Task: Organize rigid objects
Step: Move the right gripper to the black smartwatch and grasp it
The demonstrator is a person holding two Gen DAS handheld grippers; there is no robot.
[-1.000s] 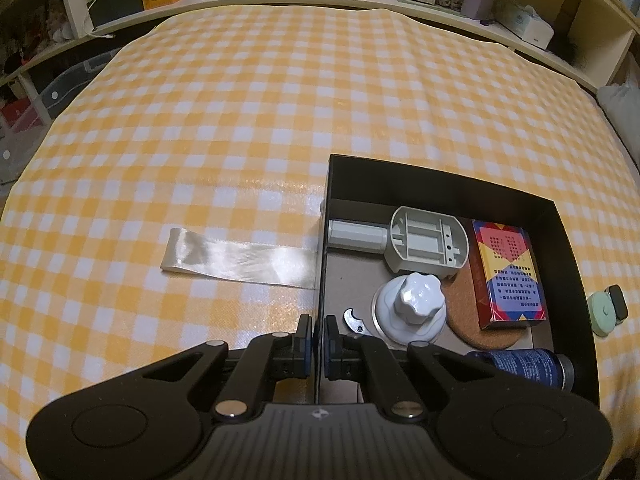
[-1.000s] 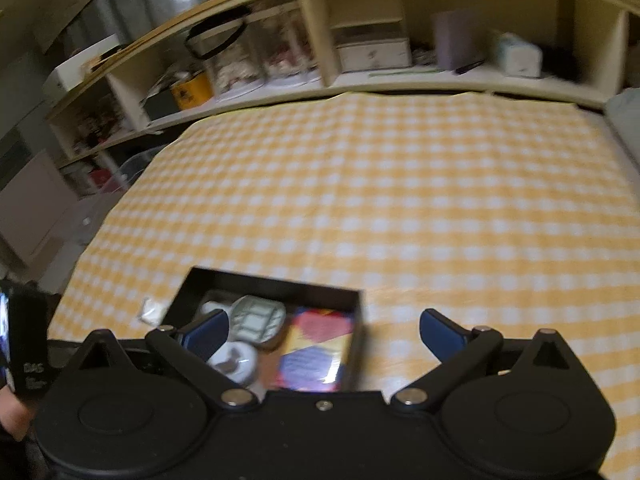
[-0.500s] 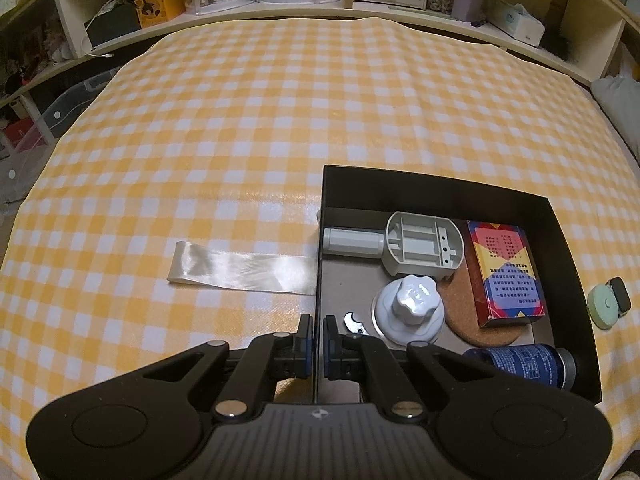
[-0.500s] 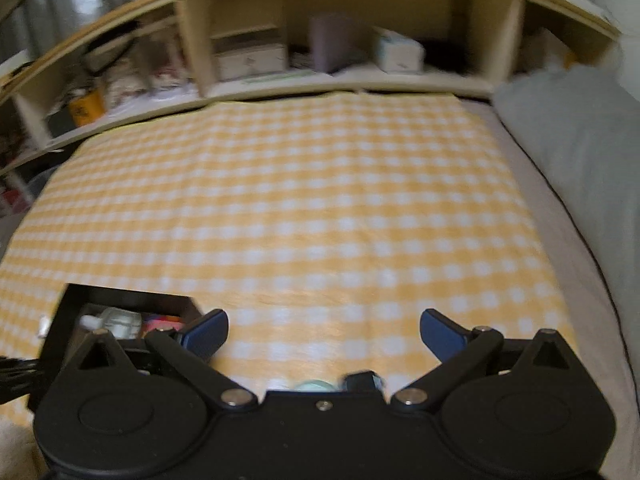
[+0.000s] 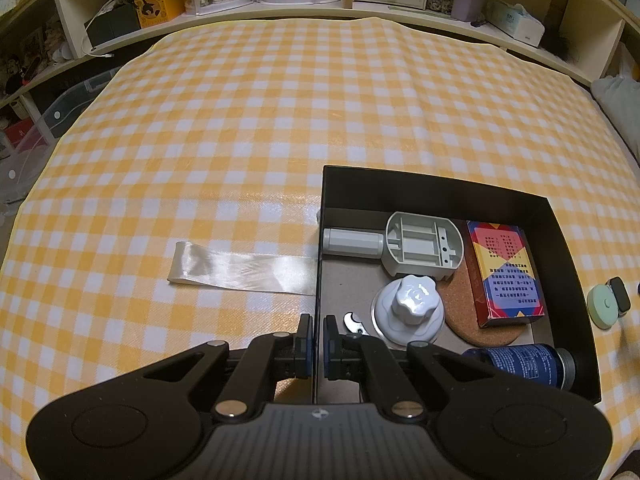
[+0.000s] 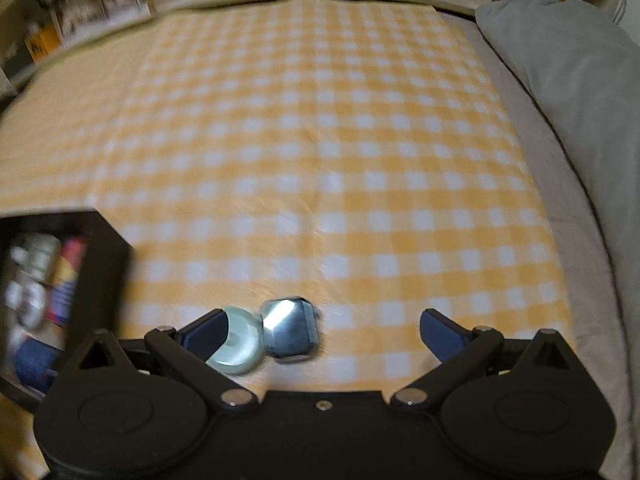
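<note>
The checked surface (image 5: 280,120) carries the black box (image 5: 440,192), whose left wall the left claw (image 5: 316,344) grips just as a second ago. The right claw (image 6: 324,328) has swung away from the box and down, jaws wide open, and now hangs over the green disc (image 6: 240,344) and dark case (image 6: 290,330) right of it.

Indoor lighting is warm and moderate, from overhead. In the left wrist view focus is sharp; a bright glare patch sits on the checked tablecloth (image 5: 256,128) beside the black box (image 5: 440,188), and the ribbon (image 5: 240,268) shines. The box interior is shadowed. The right wrist view is smeared by motion blur throughout. Both views show heavy fisheye bending and dark corners.
</note>
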